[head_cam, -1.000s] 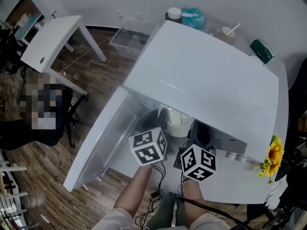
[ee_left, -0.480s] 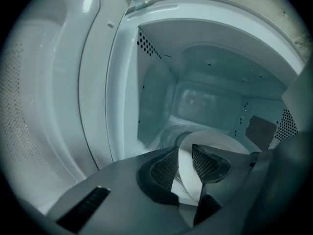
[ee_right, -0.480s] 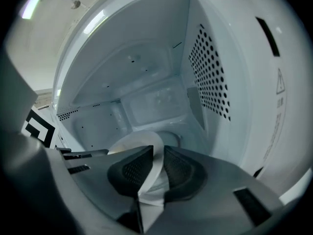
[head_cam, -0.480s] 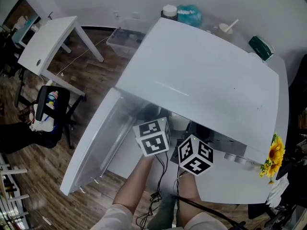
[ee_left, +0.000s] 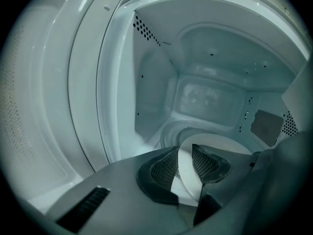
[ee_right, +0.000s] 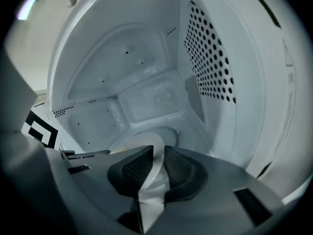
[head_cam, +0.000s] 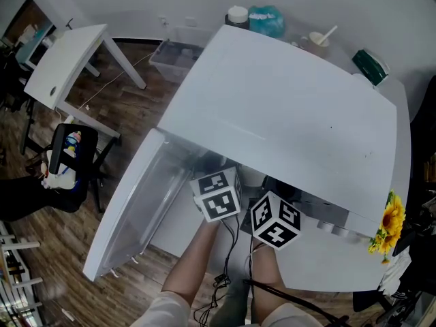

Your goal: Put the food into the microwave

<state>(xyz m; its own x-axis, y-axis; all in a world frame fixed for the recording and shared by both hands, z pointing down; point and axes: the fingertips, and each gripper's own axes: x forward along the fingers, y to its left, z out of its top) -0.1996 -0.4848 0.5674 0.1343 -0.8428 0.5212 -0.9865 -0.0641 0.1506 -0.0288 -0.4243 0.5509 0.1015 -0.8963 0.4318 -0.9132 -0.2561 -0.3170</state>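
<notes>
One overhead, two inside microwave [head_cam: 286, 107]

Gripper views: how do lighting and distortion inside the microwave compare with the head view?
Left gripper view: dim, bluish, fisheye bending the microwave cavity, black vignetted corners. Right gripper view: same, white dish sharp between the jaws. Head view: brighter, wide-angle.

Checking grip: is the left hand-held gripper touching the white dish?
Touching. In the left gripper view, the left hand-held gripper clamps the white dish by its rim.

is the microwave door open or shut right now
Open. The door stands swung out to the left in the head view, and both gripper views look straight into the cavity.
</notes>
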